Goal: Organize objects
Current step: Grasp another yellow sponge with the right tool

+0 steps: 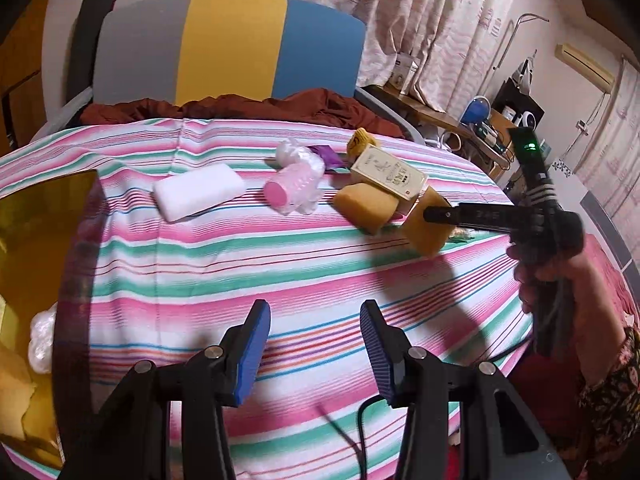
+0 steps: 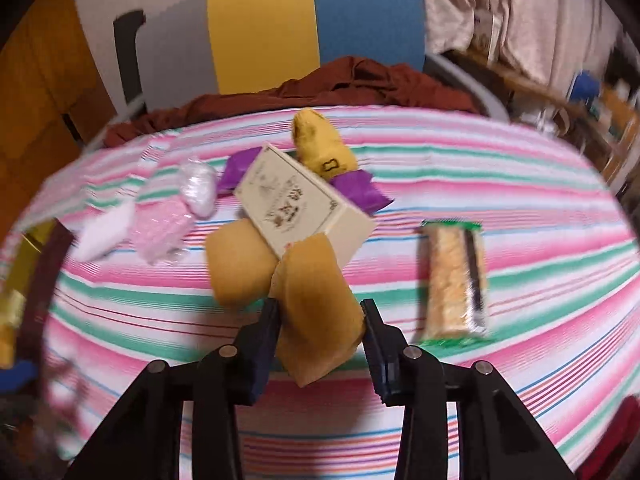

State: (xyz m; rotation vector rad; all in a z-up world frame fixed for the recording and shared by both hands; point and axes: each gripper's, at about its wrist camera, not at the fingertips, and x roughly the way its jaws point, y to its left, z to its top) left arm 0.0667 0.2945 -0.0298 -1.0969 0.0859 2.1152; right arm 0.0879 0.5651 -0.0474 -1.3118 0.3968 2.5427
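Note:
My right gripper (image 2: 320,312) is shut on a yellow-brown sponge (image 2: 316,312) and holds it over the striped cloth (image 2: 480,380); in the left wrist view the same sponge (image 1: 424,224) hangs from the right gripper (image 1: 430,214). A second sponge (image 2: 236,268) lies under a cream box (image 2: 300,208). Behind are a yellow plush (image 2: 320,144) and purple wrappers (image 2: 360,190). A pink roll in plastic (image 1: 292,188) and a white block (image 1: 198,192) lie to the left. My left gripper (image 1: 316,344) is open and empty above the cloth.
A wrapped snack bar (image 2: 456,280) lies to the right of the held sponge. A gold-lined container (image 1: 36,280) with soft items stands at the left edge. A striped chair back (image 1: 232,48) and a brown garment (image 1: 240,108) are behind the table.

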